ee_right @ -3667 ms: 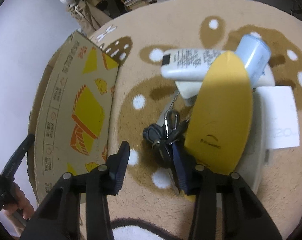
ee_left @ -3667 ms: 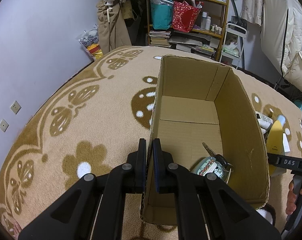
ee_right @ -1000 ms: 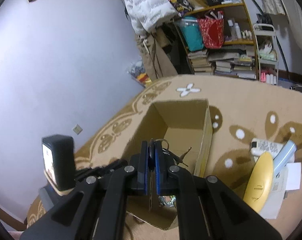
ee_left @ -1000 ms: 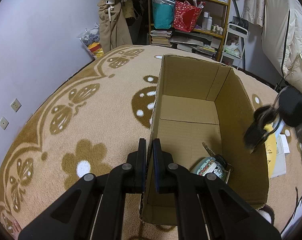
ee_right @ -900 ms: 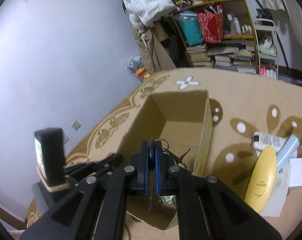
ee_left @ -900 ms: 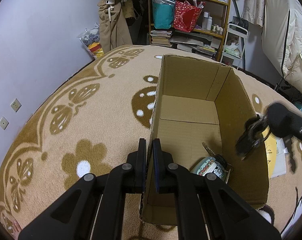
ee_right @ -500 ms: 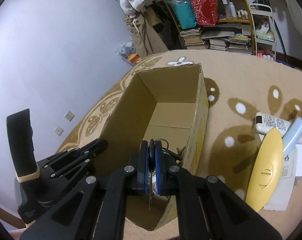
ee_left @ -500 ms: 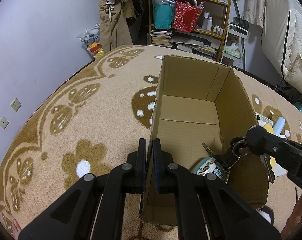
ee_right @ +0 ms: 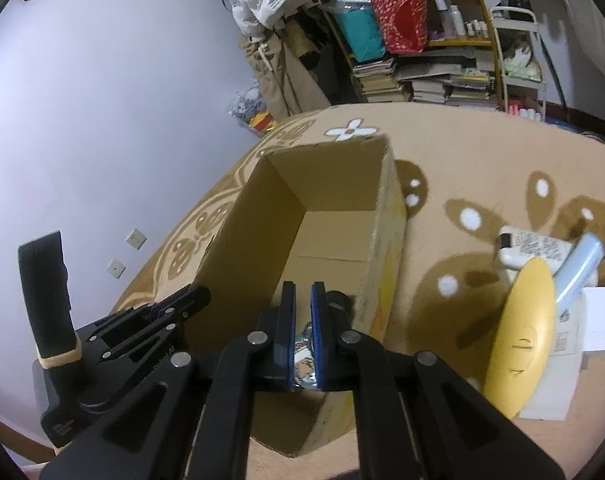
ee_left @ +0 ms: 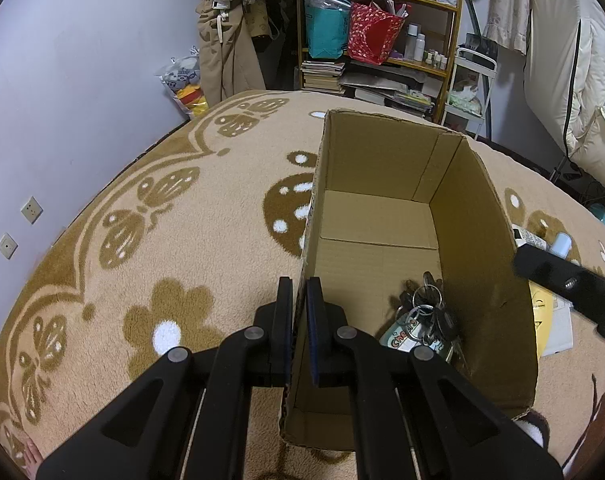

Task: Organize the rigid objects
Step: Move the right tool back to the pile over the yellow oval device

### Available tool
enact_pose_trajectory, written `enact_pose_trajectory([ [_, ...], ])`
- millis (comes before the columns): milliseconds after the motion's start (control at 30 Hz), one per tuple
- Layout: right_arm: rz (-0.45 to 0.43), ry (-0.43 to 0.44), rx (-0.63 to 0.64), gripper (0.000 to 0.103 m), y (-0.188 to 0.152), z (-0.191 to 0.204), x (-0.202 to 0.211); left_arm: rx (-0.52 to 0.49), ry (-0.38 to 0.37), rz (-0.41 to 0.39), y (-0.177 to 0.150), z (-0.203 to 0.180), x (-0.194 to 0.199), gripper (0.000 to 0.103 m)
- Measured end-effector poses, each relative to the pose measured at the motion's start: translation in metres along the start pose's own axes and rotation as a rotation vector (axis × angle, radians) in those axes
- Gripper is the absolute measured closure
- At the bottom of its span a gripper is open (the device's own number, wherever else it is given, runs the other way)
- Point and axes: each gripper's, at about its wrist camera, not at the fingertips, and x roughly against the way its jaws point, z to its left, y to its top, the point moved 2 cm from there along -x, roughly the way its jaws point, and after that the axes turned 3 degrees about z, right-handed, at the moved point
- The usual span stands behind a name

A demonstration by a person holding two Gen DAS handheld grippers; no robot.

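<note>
- My left tongs (ee_left: 298,332) are clamped on the near left wall of the cardboard box (ee_left: 478,216), one pad inside and one outside; I judge they should hold firm there so the box does not slide on the carpet (ee_left: 162,240).
- My right tongs (ee_right: 301,332) hang over the near right corner of the box, and their jaws are opening. Nothing is pinched between the pads; through the narrow gap I see only what lies on the box floor.
- The bunch of keys (ee_left: 426,312) lies inside the box at its near right corner, on top of a round printed tin (ee_left: 402,336).
- To finish this release well, I would let the jaws part fully before lifting, then rise straight up so neither finger catches the right wall.
- Left outside on the carpet, just right of the box: a yellow oval case (ee_right: 518,340), a white tube (ee_right: 530,248), a pale blue tube (ee_right: 578,268), all on some papers (ee_right: 590,320). The yellow case lies closest to my right tongs, so it seems the sensible next pick.
</note>
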Motion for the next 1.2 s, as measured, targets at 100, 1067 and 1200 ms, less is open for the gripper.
enact_pose_trajectory([
  [100,-0.048,-0.079,0.017,0.057,0.003,-0.007,0.016,0.000,0.000,0.000,0.000,0.000,0.000,0.097],
  [1067,-0.048,-0.394,-0.040,0.000,-0.014,-0.107,0.036,0.000,0.001,0.001,0.000,0.000,0.001,0.096],
  [1200,-0.024,-0.419,0.021,0.000,-0.019,-0.097,0.024,-0.001,0.001,0.000,0.000,0.000,0.001,0.096],
])
